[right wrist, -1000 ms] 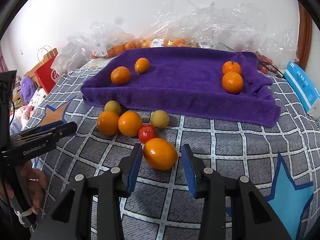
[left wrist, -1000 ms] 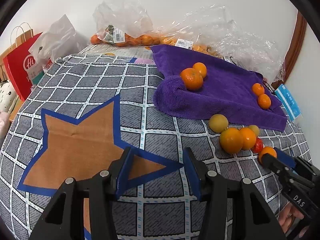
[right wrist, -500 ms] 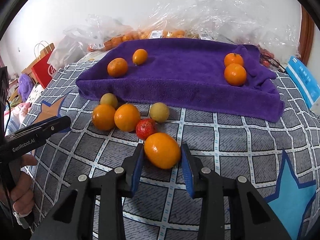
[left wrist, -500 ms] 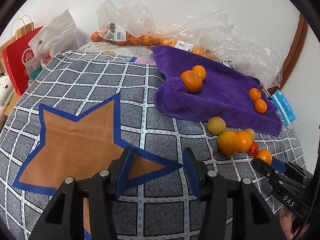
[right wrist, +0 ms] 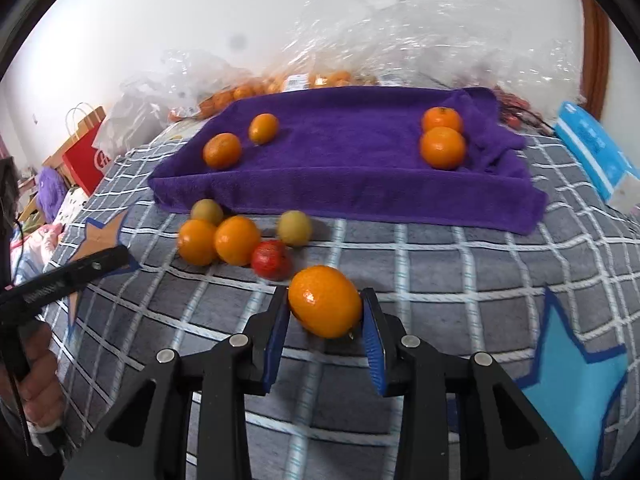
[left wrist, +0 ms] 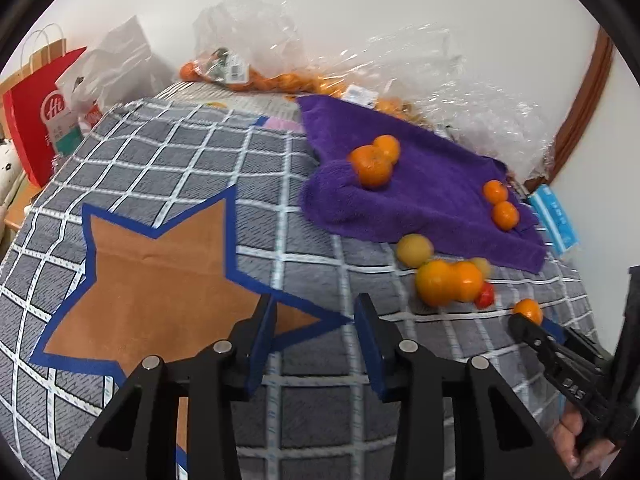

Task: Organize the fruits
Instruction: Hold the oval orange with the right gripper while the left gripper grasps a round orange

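Note:
My right gripper (right wrist: pixel 325 300) is shut on an orange (right wrist: pixel 325 307), both blue pads pressing its sides just above the checked bedspread (right wrist: pixel 460 280). Behind it lie two more oranges (right wrist: pixel 224 240), two yellowish fruits (right wrist: pixel 295 227) and a small red fruit (right wrist: pixel 271 260). A purple towel (right wrist: pixel 360 168) further back carries one pair of oranges at its left (right wrist: pixel 222 150) and another at its right (right wrist: pixel 442 147). My left gripper (left wrist: pixel 316 308) hovers over the brown star print (left wrist: pixel 160 272), its jaws closing with nothing between them. The left wrist view shows the held orange (left wrist: pixel 528 311) at the right gripper's tip.
Clear plastic bags (right wrist: pixel 400 40) holding more oranges lie along the wall behind the towel. A red paper bag (left wrist: pixel 36 112) stands at the far left, off the bed. A blue packet (right wrist: pixel 596 152) lies at the right edge. A hand (right wrist: pixel 36 380) grips the left tool.
The right jaws have closed in from either side of the orange until the pads touch it. The left jaws have narrowed, with nothing in them.

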Demonstrator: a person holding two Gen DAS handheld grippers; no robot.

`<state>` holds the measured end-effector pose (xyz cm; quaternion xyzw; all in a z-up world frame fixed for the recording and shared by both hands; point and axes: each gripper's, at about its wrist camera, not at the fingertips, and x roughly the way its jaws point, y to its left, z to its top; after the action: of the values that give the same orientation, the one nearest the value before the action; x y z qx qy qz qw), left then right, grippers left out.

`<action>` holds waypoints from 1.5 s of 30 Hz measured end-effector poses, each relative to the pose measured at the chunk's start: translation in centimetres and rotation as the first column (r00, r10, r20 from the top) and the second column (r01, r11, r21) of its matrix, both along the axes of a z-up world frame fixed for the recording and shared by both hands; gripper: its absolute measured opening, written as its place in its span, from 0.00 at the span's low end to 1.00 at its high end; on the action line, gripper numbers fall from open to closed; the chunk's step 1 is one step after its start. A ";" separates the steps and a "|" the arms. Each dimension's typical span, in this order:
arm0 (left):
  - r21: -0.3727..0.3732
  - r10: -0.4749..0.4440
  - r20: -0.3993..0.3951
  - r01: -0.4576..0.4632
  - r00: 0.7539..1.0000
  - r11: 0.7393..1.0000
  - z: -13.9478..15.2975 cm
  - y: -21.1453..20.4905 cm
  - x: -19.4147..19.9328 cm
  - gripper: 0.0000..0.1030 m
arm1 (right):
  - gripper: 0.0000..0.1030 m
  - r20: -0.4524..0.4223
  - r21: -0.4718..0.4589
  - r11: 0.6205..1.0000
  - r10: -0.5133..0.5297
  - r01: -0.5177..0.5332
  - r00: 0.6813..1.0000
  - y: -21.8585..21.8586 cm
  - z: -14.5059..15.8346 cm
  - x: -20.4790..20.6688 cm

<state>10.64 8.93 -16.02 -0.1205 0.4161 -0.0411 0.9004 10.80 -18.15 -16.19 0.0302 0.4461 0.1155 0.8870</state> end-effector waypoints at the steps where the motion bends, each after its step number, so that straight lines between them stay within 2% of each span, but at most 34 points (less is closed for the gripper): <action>1: -0.003 -0.009 0.007 0.009 1.000 1.000 0.4 -0.3 -0.1 0.37 | 0.34 0.004 -0.010 1.000 -0.016 0.016 1.000 -0.7 0.1 -0.1; 9: 0.043 -0.118 0.020 0.117 0.993 0.992 1.4 -5.2 0.9 0.38 | 0.34 0.042 -0.058 0.993 -0.103 0.105 0.994 -4.7 0.4 -0.6; 15: 0.045 -0.149 0.007 0.148 0.989 0.988 1.1 -7.5 2.1 0.38 | 0.34 0.037 -0.024 0.993 -0.119 0.119 0.992 -6.2 0.0 -0.9; 24: 0.025 -0.120 -0.029 0.121 0.992 0.992 -0.2 -7.8 3.7 0.38 | 0.34 0.005 0.025 0.994 -0.109 0.109 0.994 -6.6 -0.5 -0.6; 28: 0.002 -0.129 -0.024 0.129 0.991 0.992 -0.3 -8.0 4.1 0.31 | 0.34 0.005 0.055 0.994 -0.100 0.099 0.995 -6.8 -0.6 -0.6; 32: 0.027 -0.140 -0.017 0.141 0.990 0.990 -0.2 -8.5 4.0 0.31 | 0.34 0.002 0.063 0.993 -0.099 0.099 0.995 -6.9 -0.6 -0.5; 36: -0.005 -0.139 -0.030 0.138 0.990 0.990 0.3 -7.5 3.6 0.31 | 0.34 0.003 0.070 0.992 -0.106 0.105 0.994 -7.1 -0.5 -0.6; 39: 0.048 -0.097 -0.040 0.098 0.995 0.994 0.6 -6.6 2.8 0.31 | 0.34 0.000 0.069 0.992 -0.108 0.107 0.994 -7.0 -0.5 -0.5; 45: 0.062 -0.104 -0.046 0.107 0.993 0.992 0.1 -6.0 2.4 0.31 | 0.34 -0.004 0.053 0.994 -0.096 0.096 0.995 -6.7 -0.7 -0.5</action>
<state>13.02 2.97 -15.87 -0.0699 0.4420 -0.0727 0.8913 10.34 -24.83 -16.85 0.0754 0.4413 0.0846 0.8901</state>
